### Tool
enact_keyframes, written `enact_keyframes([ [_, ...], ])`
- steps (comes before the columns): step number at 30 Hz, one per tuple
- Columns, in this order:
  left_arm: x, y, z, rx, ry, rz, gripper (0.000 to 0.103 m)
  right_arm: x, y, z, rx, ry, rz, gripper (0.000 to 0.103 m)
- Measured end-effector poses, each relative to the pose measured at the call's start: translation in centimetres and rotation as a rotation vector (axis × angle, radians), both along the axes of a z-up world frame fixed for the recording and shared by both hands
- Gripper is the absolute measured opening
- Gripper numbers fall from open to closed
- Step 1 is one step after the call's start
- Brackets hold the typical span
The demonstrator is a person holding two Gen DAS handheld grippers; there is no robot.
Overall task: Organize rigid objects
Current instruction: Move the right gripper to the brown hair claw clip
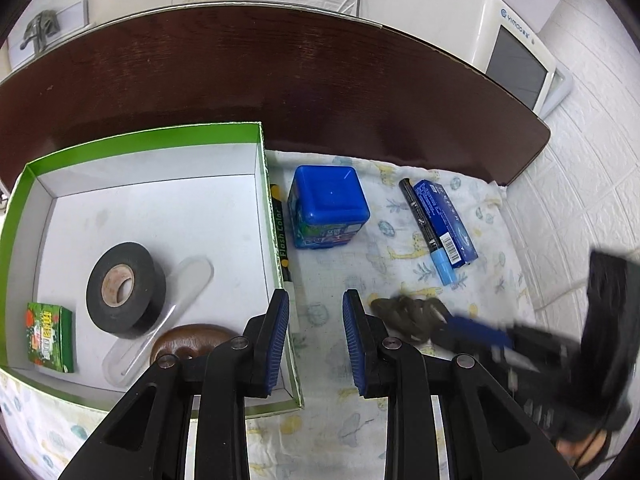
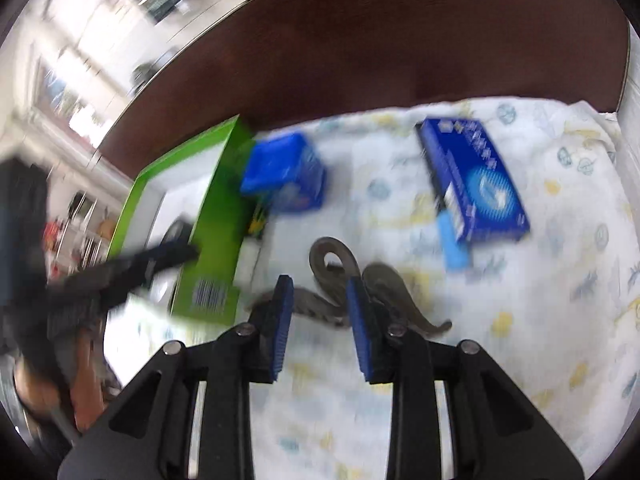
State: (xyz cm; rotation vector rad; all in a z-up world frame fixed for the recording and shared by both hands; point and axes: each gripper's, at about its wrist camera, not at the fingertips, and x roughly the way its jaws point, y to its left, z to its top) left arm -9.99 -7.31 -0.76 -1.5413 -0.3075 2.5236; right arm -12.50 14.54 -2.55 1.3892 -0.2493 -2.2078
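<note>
A green box [image 1: 262, 152] with a white inside holds a black tape roll [image 1: 126, 290], a small green pack [image 1: 50, 338], a clear plastic piece [image 1: 188, 280] and a brown wooden piece [image 1: 192, 340]. My left gripper [image 1: 316, 312] hangs over the box's right wall, open and empty. A "Flash Color" marker [image 1: 282, 240] lies against that wall. On the cloth lie a blue square tub [image 1: 330, 204], a blue-capped marker [image 1: 424, 224] and a flat blue box [image 1: 444, 224]. My right gripper [image 2: 320, 300] is open, its tips at a grey curled metal piece [image 2: 332, 264].
A patterned cloth [image 1: 340, 280] covers the surface, with a dark brown board [image 1: 280, 72] behind it. A white appliance with a screen [image 1: 516, 64] stands at the back right, beside a white brick-pattern wall [image 1: 580, 200]. The right wrist view is blurred by motion.
</note>
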Motion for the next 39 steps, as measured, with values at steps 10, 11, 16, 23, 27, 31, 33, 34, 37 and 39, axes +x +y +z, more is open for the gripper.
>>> enact_keyframes([
  [10,2.4,5.0,0.2,-0.006,0.012,-0.155,0.026,3.1,5.1,-0.3,0.012,0.022,-0.119,0.032],
  [11,2.7,5.7,0.0,-0.024,0.015,-0.181,0.026,2.9,5.0,-0.4,0.012,0.029,-0.098,0.033],
  [16,3.6,7.8,-2.5,-0.111,-0.012,-0.251,0.026,2.0,3.8,-0.9,0.070,0.063,-0.030,0.037],
  [23,3.0,7.1,-4.9,-0.135,-0.057,-0.219,0.026,0.8,2.7,-2.0,0.175,0.142,0.088,0.048],
  [27,2.5,7.0,-5.9,-0.101,-0.084,-0.209,0.026,-0.6,2.6,-3.0,0.141,0.119,0.125,0.049],
  [31,2.6,6.6,-6.5,-0.090,-0.096,-0.199,0.026,-1.0,2.6,-3.3,0.096,0.116,0.126,0.042],
  [33,2.8,5.9,-6.1,-0.069,-0.085,-0.183,0.026,-0.6,3.0,-3.3,0.087,0.127,0.110,0.041],
  [34,2.9,5.6,-5.8,-0.058,-0.076,-0.174,0.026,-0.4,3.2,-3.2,0.080,0.131,0.109,0.041],
  [37,3.2,5.0,-4.7,-0.066,-0.040,-0.156,0.026,0.5,3.2,-2.8,0.061,0.146,0.137,0.042],
  [39,3.1,4.9,-4.5,-0.061,-0.039,-0.150,0.026,0.7,2.5,-2.9,0.067,0.163,0.168,0.042],
])
